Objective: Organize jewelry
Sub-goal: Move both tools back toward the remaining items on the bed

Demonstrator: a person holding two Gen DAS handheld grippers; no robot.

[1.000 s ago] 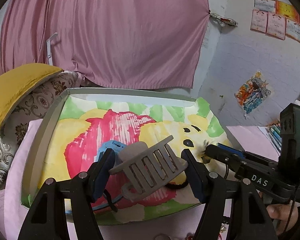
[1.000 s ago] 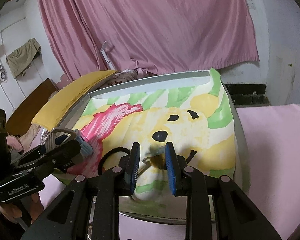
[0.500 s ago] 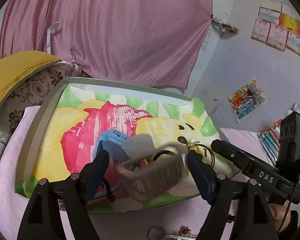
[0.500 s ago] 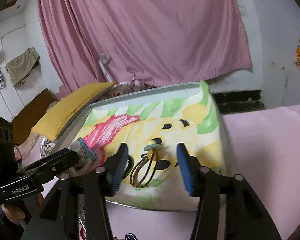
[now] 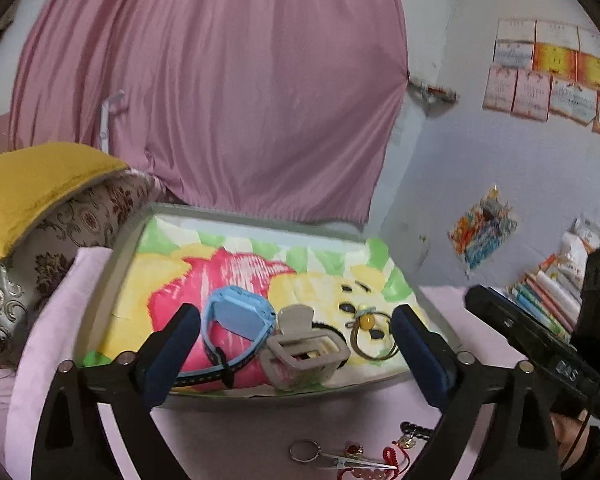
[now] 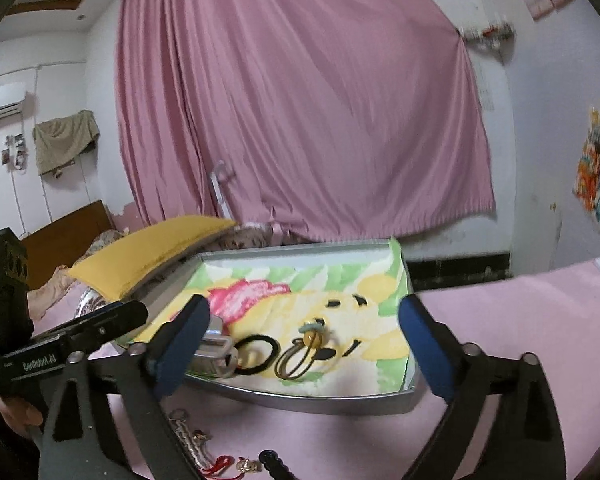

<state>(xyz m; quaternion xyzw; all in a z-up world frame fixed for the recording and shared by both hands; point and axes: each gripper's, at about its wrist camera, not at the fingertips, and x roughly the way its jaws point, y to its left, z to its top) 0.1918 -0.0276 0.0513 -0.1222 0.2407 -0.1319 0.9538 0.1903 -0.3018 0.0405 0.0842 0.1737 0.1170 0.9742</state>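
A pink table (image 5: 228,432) carries a metal tray (image 6: 332,402) just ahead of the tool. Nearer the tool lie a key ring (image 5: 302,450), a red cord (image 5: 392,454) and black beads (image 6: 274,460).

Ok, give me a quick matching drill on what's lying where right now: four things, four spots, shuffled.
Things:
1. blue watch
2. grey hair clip
3. hair tie with yellow bead
4. small scissors

Spots:
A. on the pink cloth, outside the tray
B. in the tray, on the red patch of the drawing
C. in the tray, by the drawn black nose
D. in the tray, near its front rim, between watch and hair tie

Pairs: 1-B, 2-D, 3-C, 4-A
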